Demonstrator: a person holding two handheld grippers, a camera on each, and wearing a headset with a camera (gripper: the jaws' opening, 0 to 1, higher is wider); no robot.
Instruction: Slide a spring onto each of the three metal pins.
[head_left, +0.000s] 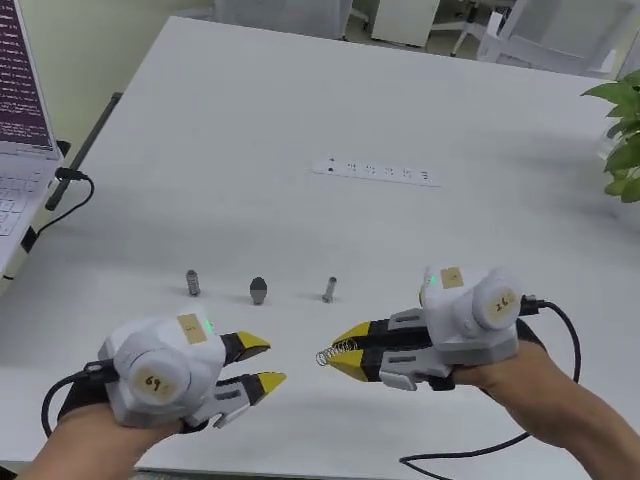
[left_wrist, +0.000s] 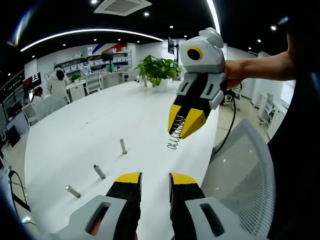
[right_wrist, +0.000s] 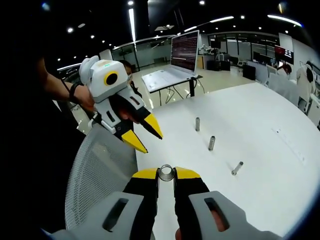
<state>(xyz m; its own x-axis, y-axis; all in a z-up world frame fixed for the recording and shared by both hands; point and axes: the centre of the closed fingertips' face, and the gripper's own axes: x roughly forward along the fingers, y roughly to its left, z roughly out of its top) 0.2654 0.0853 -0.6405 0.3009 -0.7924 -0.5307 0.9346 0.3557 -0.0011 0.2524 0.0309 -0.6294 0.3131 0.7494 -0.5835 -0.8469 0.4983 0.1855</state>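
Three short metal pins stand in a row on the white table (head_left: 300, 120): a left pin (head_left: 192, 284), a middle pin (head_left: 258, 291) and a right pin (head_left: 329, 290). The left pin looks ribbed, as if a spring sits on it, while the right one looks bare. I cannot tell for the middle one. My right gripper (head_left: 345, 352) is shut on a small steel spring (head_left: 335, 352) that pokes out past its yellow tips (right_wrist: 166, 173). It hovers just in front of the right pin. My left gripper (head_left: 262, 362) is open and holds nothing, in front of the middle pin. Its jaws stand apart in the left gripper view (left_wrist: 155, 177).
An open laptop (head_left: 20, 120) sits at the table's left edge with a black cable (head_left: 60, 215) beside it. A white power strip (head_left: 375, 171) lies behind the pins. A green plant (head_left: 625, 130) stands at the right. A mesh chair (left_wrist: 250, 165) is at the near edge.
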